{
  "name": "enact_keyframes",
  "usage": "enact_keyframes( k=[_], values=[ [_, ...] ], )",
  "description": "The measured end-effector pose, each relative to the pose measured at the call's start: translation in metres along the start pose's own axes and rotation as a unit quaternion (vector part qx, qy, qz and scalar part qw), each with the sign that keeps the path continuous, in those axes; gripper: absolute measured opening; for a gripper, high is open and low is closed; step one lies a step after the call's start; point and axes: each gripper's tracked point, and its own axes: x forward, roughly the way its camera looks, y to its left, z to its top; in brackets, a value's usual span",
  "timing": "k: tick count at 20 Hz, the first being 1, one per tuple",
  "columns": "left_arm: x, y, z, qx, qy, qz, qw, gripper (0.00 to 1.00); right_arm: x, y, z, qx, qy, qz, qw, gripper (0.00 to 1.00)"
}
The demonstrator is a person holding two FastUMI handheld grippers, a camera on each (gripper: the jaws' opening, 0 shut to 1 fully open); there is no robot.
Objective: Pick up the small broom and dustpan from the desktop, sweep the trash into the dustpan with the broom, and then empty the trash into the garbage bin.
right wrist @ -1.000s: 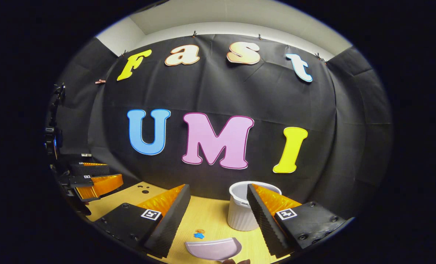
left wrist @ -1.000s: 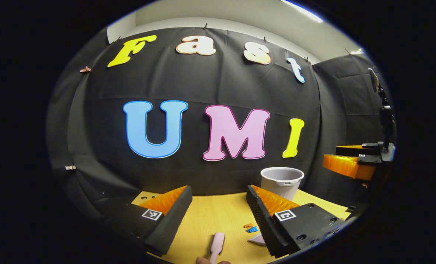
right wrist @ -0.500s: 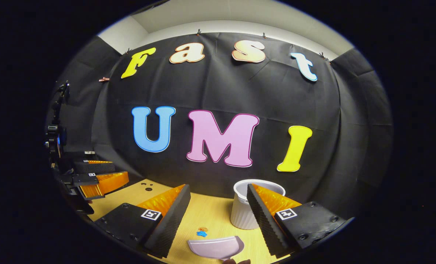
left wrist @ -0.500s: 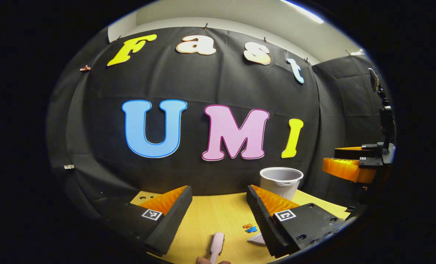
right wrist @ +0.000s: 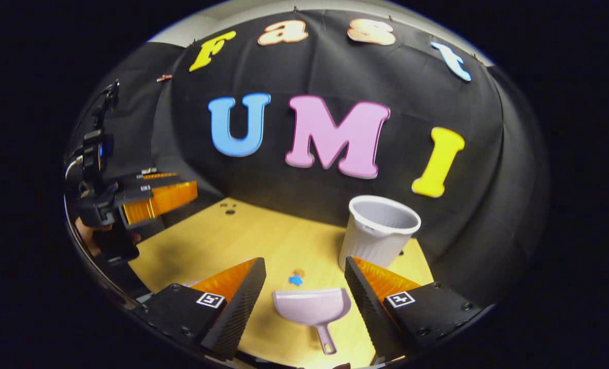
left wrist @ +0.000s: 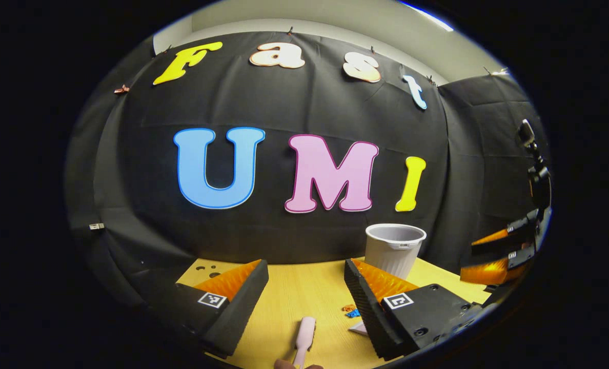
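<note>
Right gripper (right wrist: 305, 302), jaws spread and empty, has tipped down over the dustpan (right wrist: 312, 307); pickup looks imminent.

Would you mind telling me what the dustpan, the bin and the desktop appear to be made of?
The dustpan looks like moulded plastic: uniform pale pink, smooth, thin rim. The bin also seems plastic: light grey, matte, with ribbed walls. The desktop shows a pale wood grain, perhaps laminate or veneer; the pictures cannot settle which.

Pink dustpan (right wrist: 312, 307) flat on the desk (right wrist: 243, 241) between the right gripper's (right wrist: 304, 287) spread fingers (right wrist: 238, 302).
</note>
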Motion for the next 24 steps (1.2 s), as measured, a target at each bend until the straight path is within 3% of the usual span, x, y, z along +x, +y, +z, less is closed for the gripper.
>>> enact_keyframes(
  k=[6,13,19,24],
  values=[
    [0.004,0.002,-0.03,-0.013,0.043,0.019,0.999,0.95,0.031,-0.022,-0.117,-0.013,0.163,0.014,0.987,0.97],
    [0.013,0.008,-0.049,0.011,0.084,0.045,0.995,0.95,0.081,-0.037,-0.211,-0.01,0.284,0.024,0.959,0.92],
    [0.02,0.01,-0.061,0.002,0.105,0.056,0.993,0.95,0.105,-0.035,-0.254,0.001,0.345,0.032,0.938,0.87],
    [0.026,0.018,-0.071,0.002,0.118,0.07,0.991,0.95,0.126,-0.035,-0.268,0.011,0.368,0.04,0.929,0.83]
  ],
)
